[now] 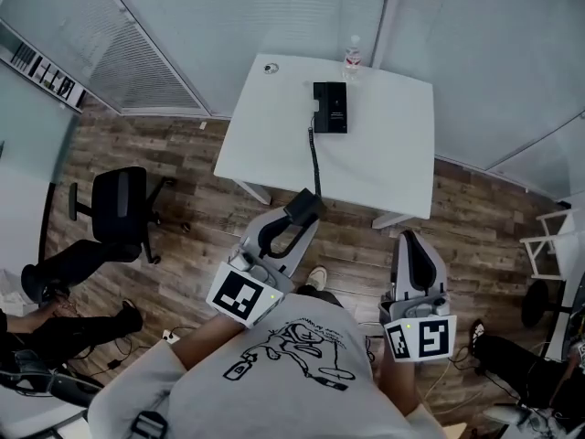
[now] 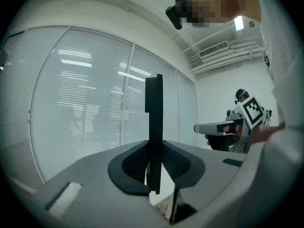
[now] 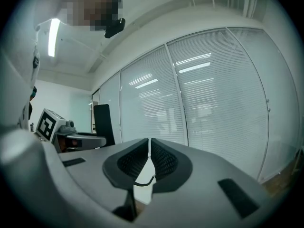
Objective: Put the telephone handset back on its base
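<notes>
Far table (image 1: 384,154) holds the base (image 1: 330,107); left gripper (image 1: 294,225) clamps the handset (image 1: 303,207), right gripper (image 1: 410,240) closed empty; stretched cord (image 1: 315,158) could drag it.

Your handset (image 2: 153,127) is dull black plastic. The counter (image 1: 384,154) looks white and smooth. The floor (image 1: 183,154) under the counter is brown wood. Your left gripper (image 2: 154,167) and right gripper (image 3: 148,156) are matt grey plastic with bumpy black pads (image 3: 165,161).

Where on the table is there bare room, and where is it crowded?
Bare: the table's whole right half, beyond the phone base, and its near-left corner beside the cord. Crowded: the far edge, with bottle, base and a small round object.
</notes>
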Motion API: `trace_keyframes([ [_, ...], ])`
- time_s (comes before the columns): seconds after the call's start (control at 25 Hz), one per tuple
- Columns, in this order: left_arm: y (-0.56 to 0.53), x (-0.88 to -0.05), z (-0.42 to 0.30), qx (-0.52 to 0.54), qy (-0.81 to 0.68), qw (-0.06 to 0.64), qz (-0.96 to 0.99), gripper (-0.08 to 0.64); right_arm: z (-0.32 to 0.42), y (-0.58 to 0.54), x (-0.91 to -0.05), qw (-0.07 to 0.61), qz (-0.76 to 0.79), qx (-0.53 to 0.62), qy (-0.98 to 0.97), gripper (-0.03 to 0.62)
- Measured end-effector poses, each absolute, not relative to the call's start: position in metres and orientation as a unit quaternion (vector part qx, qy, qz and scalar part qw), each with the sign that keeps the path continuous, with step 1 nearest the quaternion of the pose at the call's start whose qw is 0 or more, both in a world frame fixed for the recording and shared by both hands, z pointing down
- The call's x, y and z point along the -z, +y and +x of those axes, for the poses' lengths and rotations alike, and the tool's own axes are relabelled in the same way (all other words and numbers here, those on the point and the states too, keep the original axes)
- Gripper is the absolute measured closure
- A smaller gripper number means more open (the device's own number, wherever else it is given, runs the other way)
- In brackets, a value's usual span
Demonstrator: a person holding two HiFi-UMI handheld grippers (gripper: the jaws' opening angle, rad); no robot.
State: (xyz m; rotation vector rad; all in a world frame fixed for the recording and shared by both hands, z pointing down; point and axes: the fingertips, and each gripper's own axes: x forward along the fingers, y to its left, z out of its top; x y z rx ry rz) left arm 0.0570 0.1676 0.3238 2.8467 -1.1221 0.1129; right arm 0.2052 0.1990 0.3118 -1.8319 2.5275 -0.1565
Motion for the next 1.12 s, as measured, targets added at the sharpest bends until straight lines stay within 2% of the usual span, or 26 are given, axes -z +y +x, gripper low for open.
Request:
trace_keyframes([
  [0.44,0.155,-0.327,0.069,-0.037,-0.364,0.038,0.930,0.486,0.215,0.186,-0.314,0.010,-0.585,0.050,0.809,0.577],
  [1.12,0.089,-0.334,0.046,-0.019,-0.373,0.053,0.926,0.486,0.189,0.116,-0.313,-0.009,-0.573,0.035,0.819,0.577],
])
